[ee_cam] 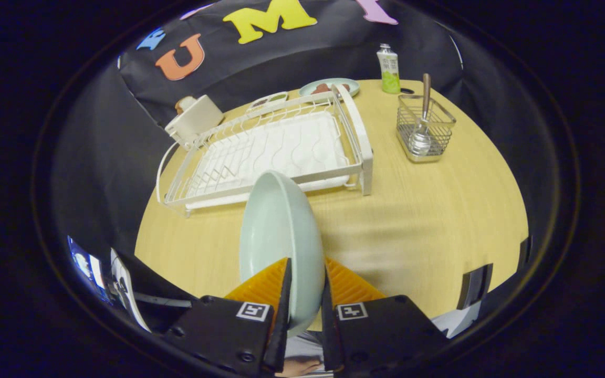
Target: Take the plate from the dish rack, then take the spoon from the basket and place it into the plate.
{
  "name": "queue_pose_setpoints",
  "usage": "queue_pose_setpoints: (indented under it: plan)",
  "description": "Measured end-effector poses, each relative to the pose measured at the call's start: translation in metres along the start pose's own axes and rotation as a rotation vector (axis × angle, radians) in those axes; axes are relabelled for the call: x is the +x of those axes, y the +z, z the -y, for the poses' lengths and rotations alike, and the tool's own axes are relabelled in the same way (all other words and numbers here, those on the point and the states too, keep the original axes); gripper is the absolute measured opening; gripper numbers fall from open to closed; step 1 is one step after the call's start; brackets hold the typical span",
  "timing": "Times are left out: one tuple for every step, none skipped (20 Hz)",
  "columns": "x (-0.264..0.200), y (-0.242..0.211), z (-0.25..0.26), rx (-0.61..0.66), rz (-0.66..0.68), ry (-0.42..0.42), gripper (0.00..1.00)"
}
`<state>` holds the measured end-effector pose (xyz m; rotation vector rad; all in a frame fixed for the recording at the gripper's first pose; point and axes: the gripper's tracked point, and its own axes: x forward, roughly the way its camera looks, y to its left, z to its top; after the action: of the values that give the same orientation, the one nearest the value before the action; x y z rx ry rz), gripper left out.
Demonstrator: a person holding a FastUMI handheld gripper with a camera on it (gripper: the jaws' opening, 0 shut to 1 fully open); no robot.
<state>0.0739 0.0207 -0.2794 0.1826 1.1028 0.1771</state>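
Pinched on edge between the tongs (305,294) at the bottom centre, the pale plate (280,236) stands upright, already clear of the dish rack (276,147) beyond. Upper right on the table (428,220), the spoon (422,128) waits, bowl down, in the basket (426,135), probably next.

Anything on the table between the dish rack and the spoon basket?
No, bare tabletop separates the dish rack from the spoon basket in the gripper view.
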Motion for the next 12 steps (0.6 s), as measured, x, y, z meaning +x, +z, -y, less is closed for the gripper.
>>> queue_pose_setpoints:
  plan:
    - [0.003, -0.003, 0.004, 0.012, -0.004, 0.011, 0.35]
    - [0.004, -0.005, 0.005, 0.028, -0.009, 0.035, 0.39]
    - [0.006, -0.008, 0.008, 0.043, -0.020, 0.051, 0.40]
    - [0.008, -0.009, 0.010, 0.056, -0.026, 0.065, 0.40]
    - [0.009, -0.010, 0.014, 0.057, -0.029, 0.062, 0.40]
    - [0.011, -0.011, 0.017, 0.047, -0.031, 0.048, 0.42]
    - [0.013, -0.013, 0.021, 0.035, -0.027, 0.034, 0.43]
    - [0.014, -0.012, 0.023, 0.021, -0.014, 0.034, 0.48]
    - [0.016, -0.012, 0.023, 0.017, -0.001, 0.037, 0.51]
    - [0.018, -0.011, 0.025, 0.018, 0.009, 0.036, 0.53]
    - [0.019, -0.011, 0.024, 0.015, 0.019, 0.041, 0.54]
    - [0.020, -0.011, 0.025, 0.011, 0.026, 0.042, 0.55]
